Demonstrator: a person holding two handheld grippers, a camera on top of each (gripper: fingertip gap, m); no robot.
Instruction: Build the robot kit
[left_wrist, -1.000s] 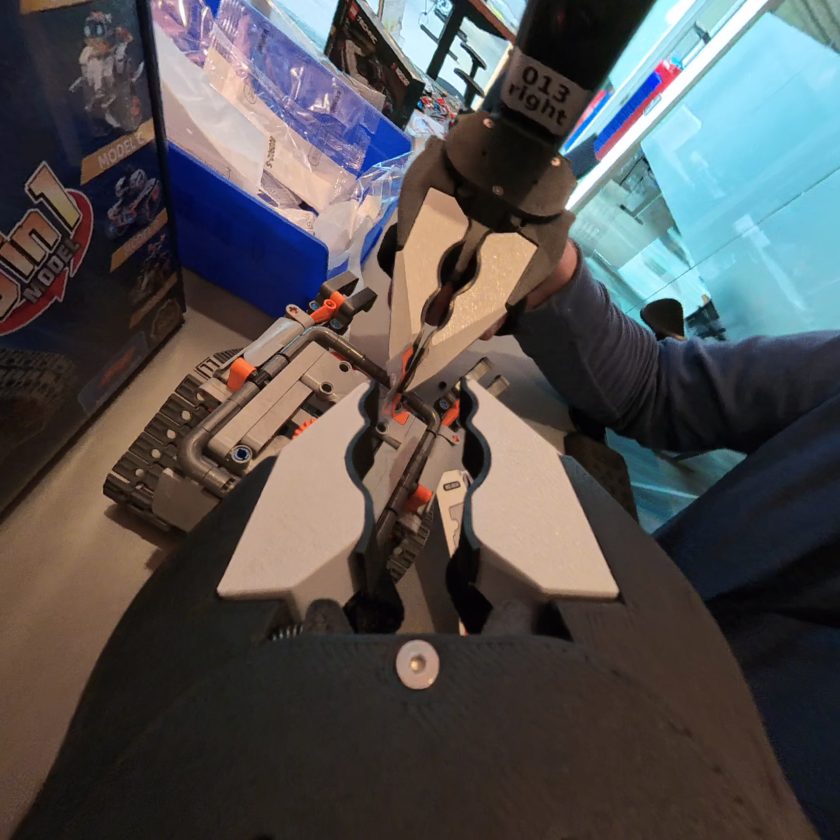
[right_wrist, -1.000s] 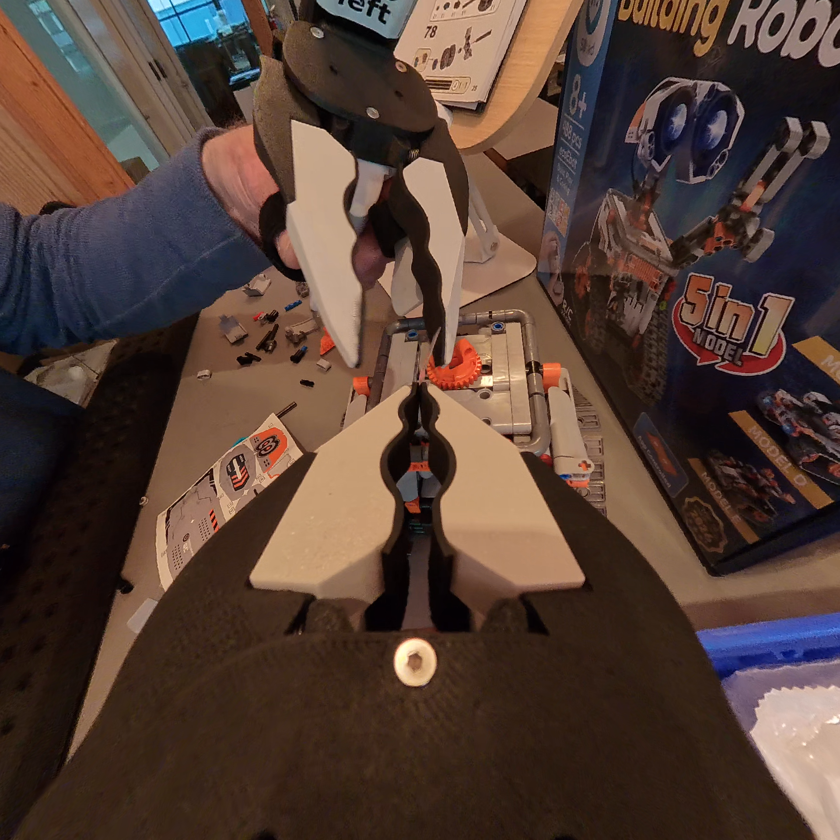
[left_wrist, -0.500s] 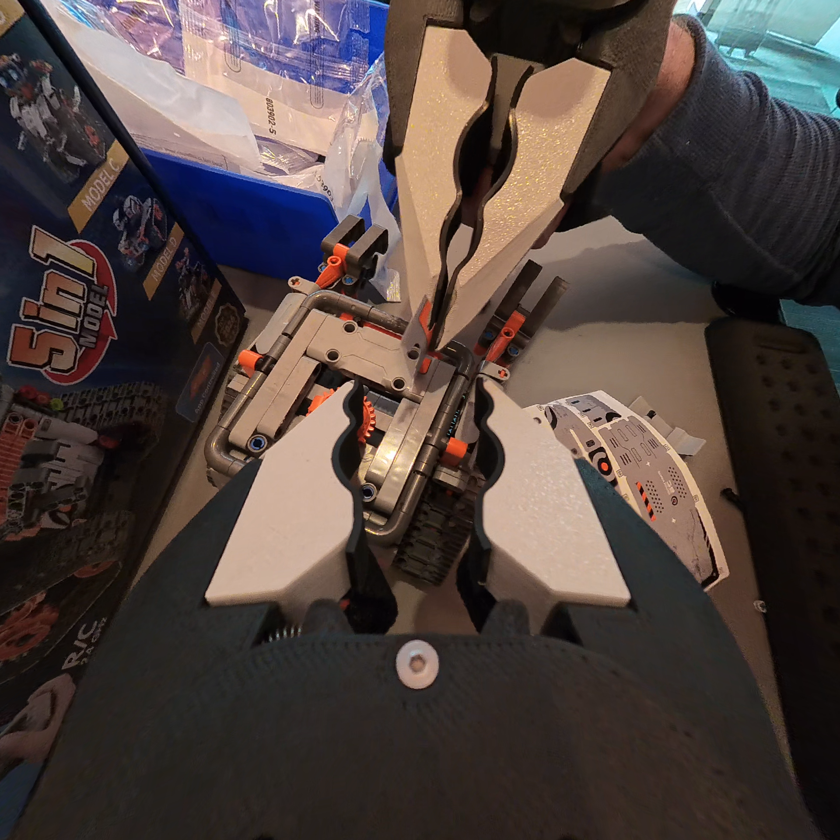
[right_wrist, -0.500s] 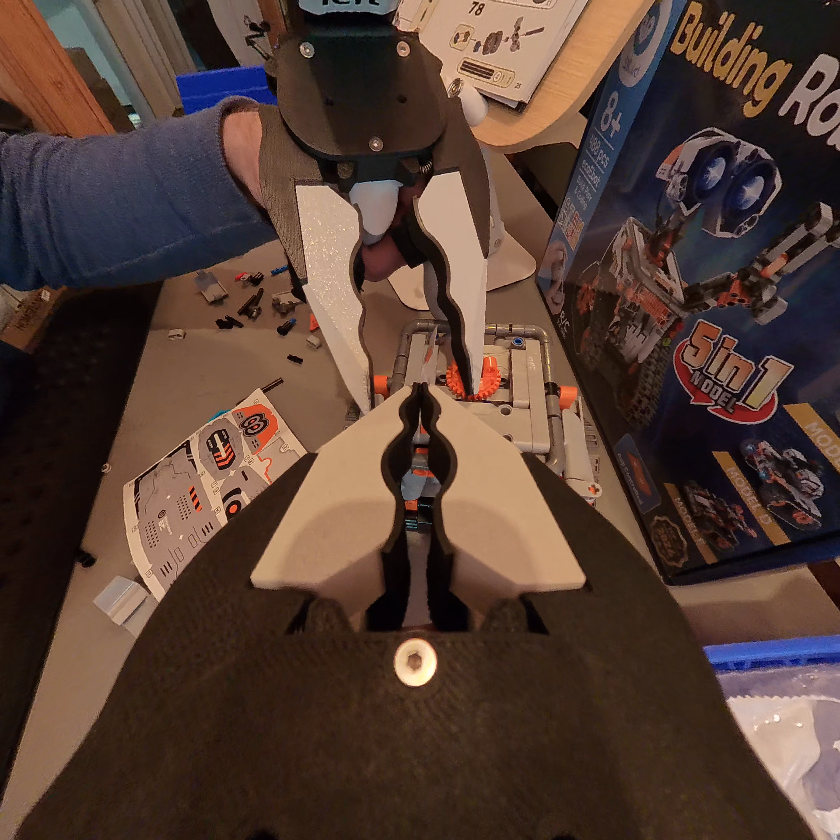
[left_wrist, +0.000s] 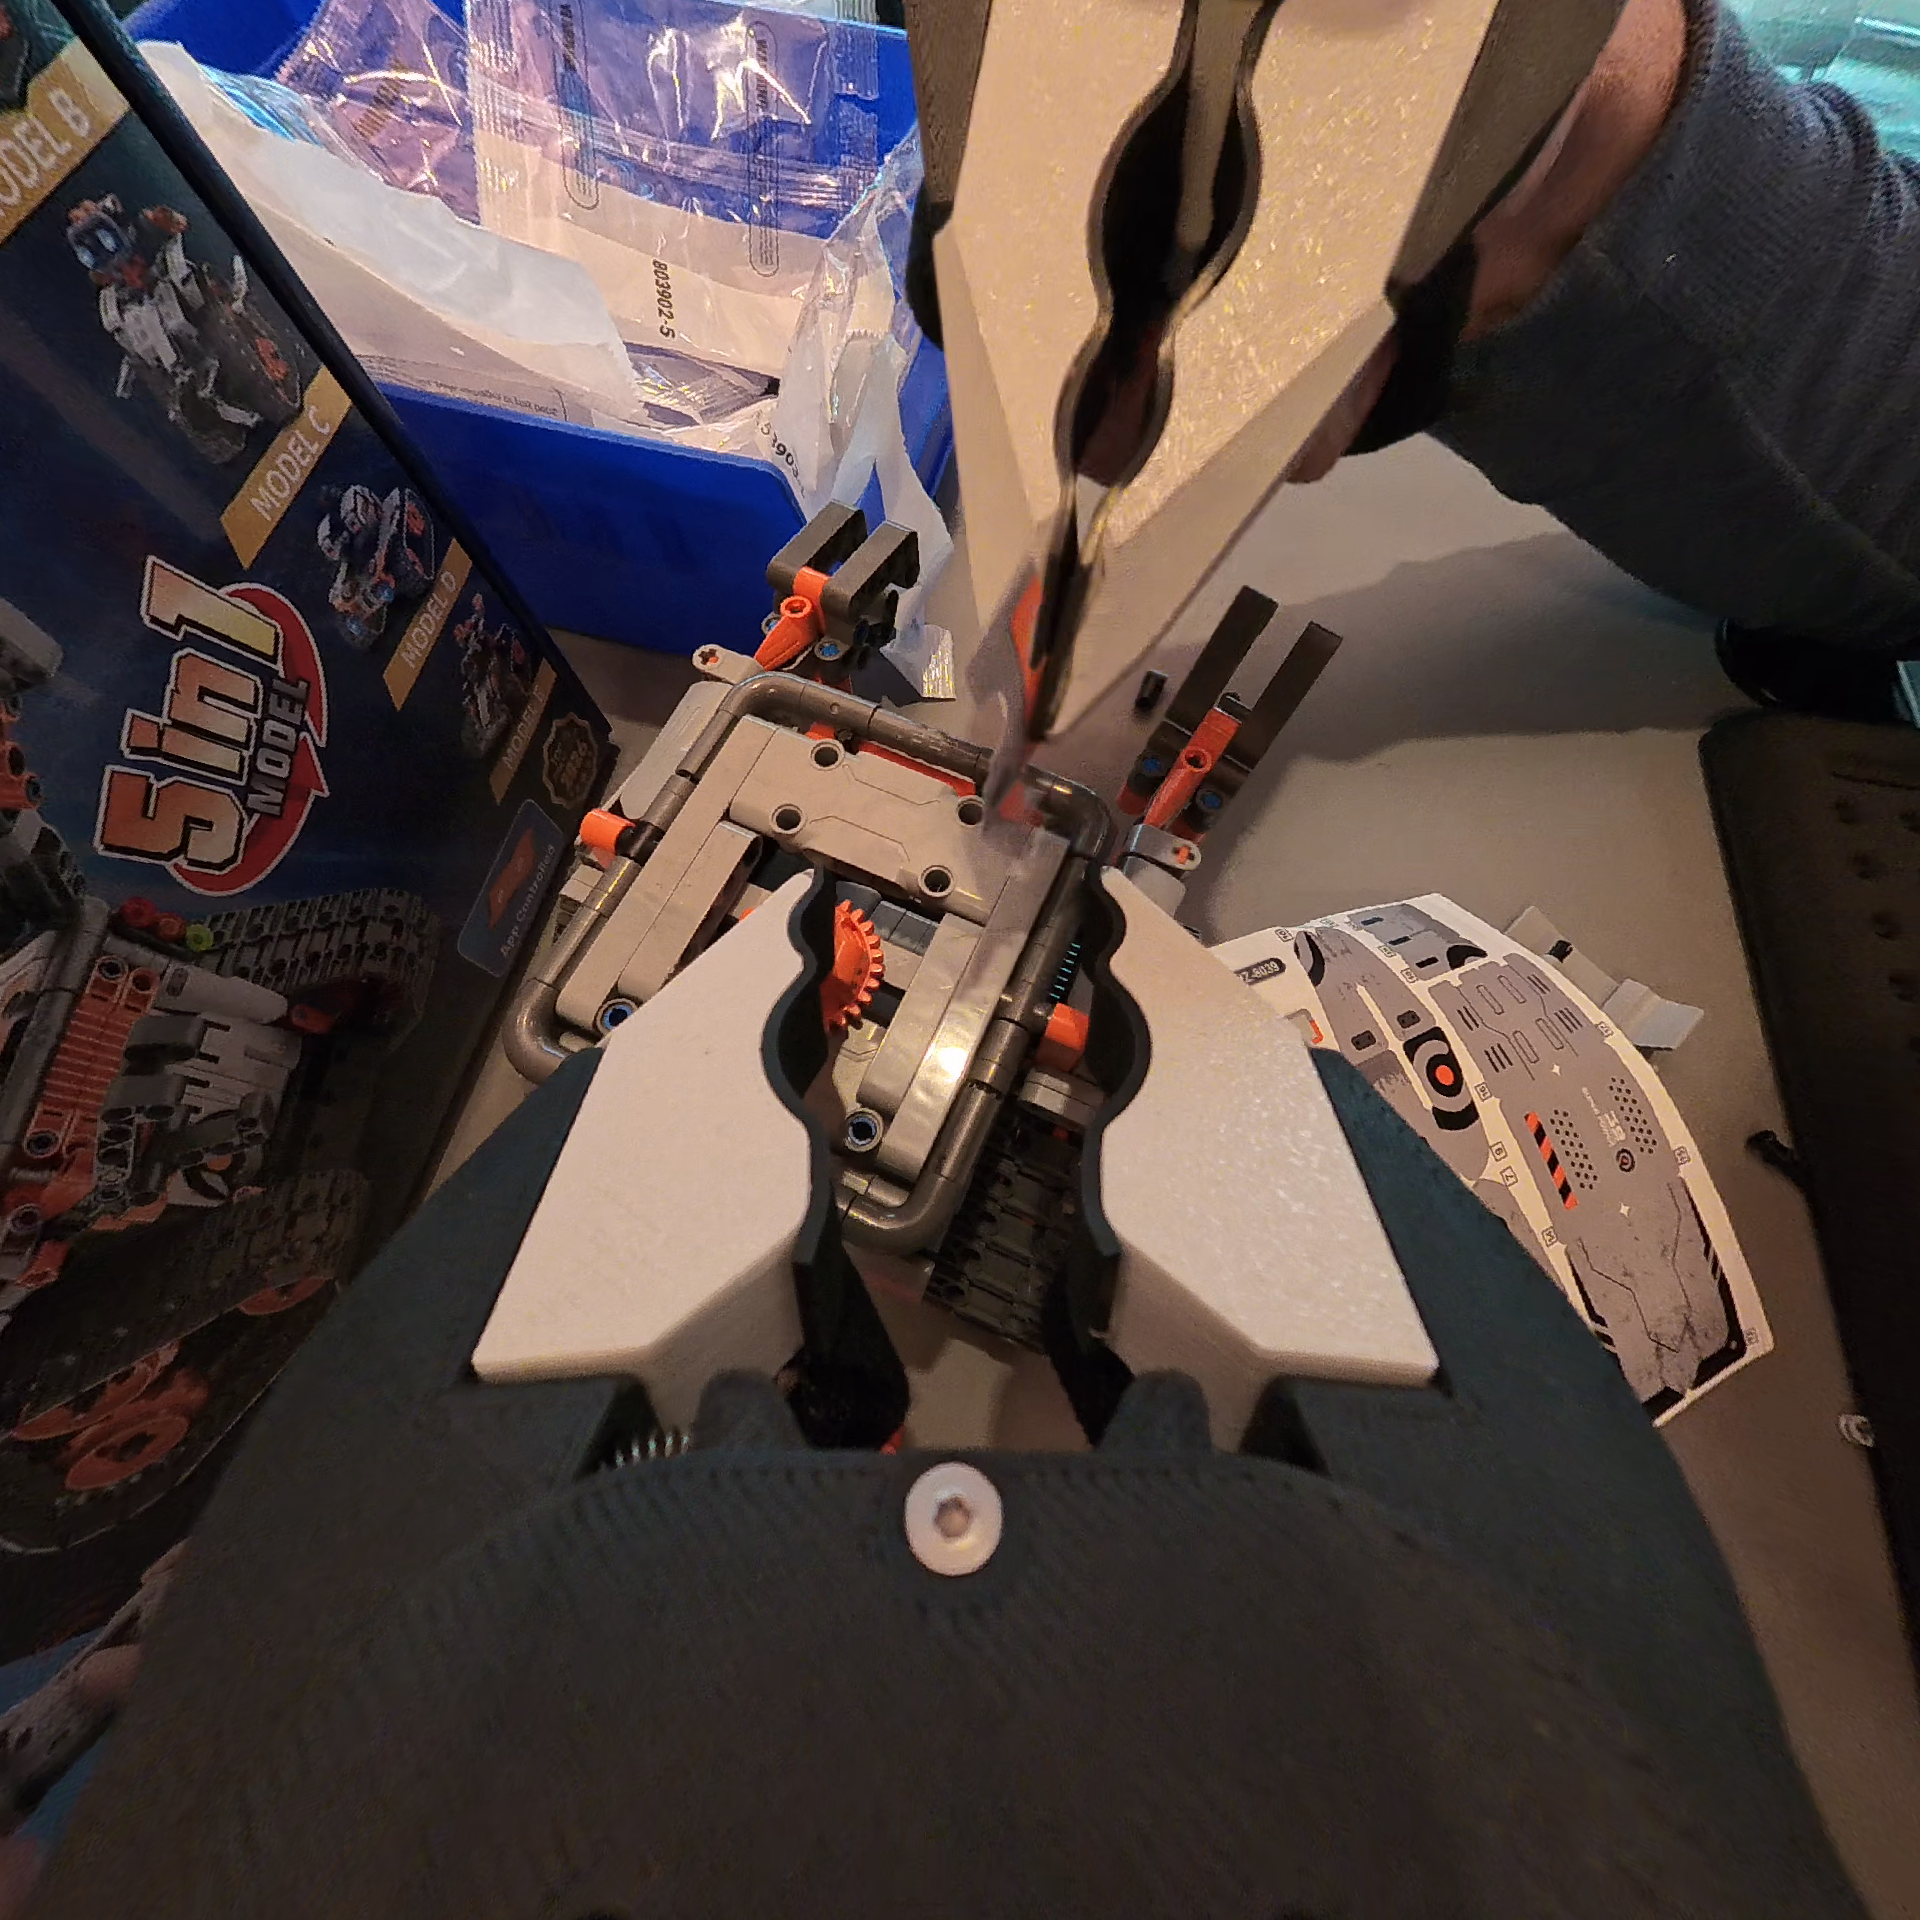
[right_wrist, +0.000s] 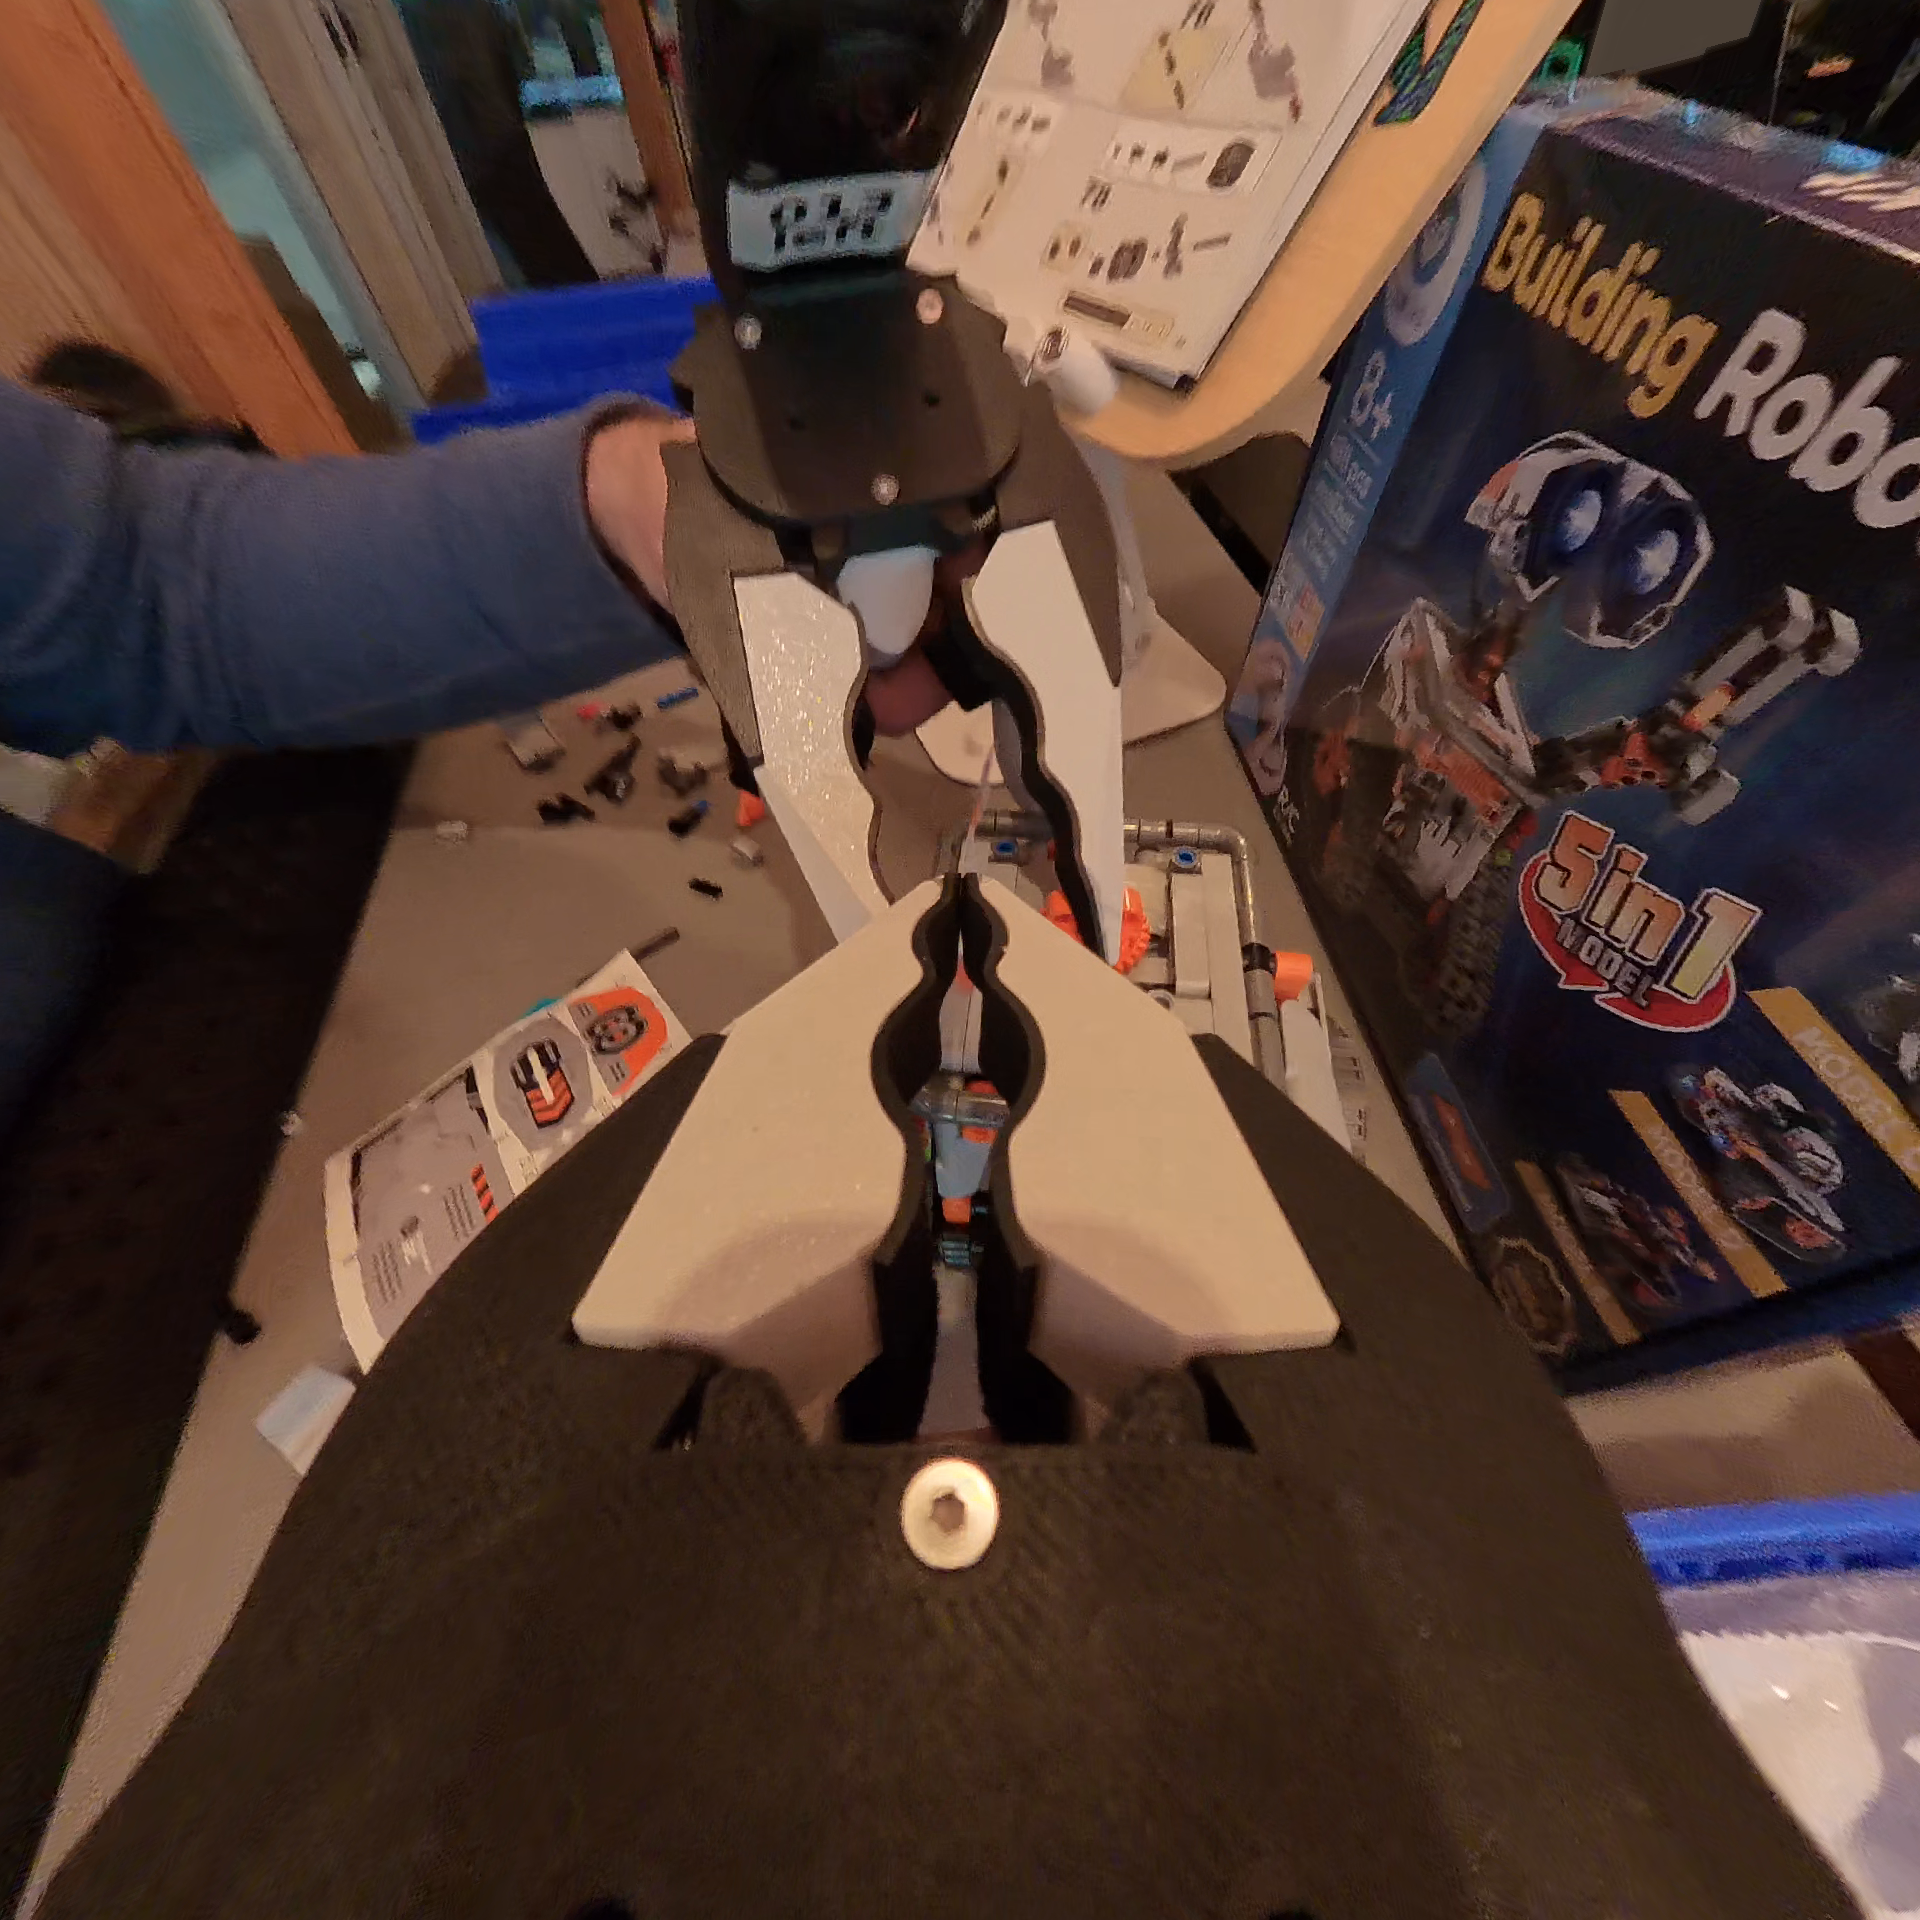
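Observation:
A grey and orange tracked model (left_wrist: 862, 821) stands on the table; it also shows in the right wrist view (right_wrist: 1195, 914). My left gripper (left_wrist: 956, 883) is open and empty, its fingers straddling the model's top frame beside an orange gear (left_wrist: 854, 961). My right gripper (right_wrist: 956, 888) is shut on a thin pale strip (left_wrist: 1003, 790), like a sticker. The strip's lower end touches the model's grey top plate near its far corner. In the right wrist view the left gripper's fingers (right_wrist: 1070, 727) hang spread over the model. A hand in a blue sleeve holds each gripper.
A dark printed toy box (left_wrist: 208, 727) stands close beside the model. A blue bin (left_wrist: 623, 499) of plastic bags is behind it. A sticker sheet (left_wrist: 1538, 1122) lies on the table by a black mat (left_wrist: 1829, 1039). Small loose parts (right_wrist: 623, 769) lie farther off, below a booklet on a wooden stand (right_wrist: 1122, 156). The gap from one gripper's tips to the other's is roughly 5 cm.
My left gripper has risen and tipped to look down on the model, still open. My right gripper stays shut on the strip and has come closer over the model's top plate.

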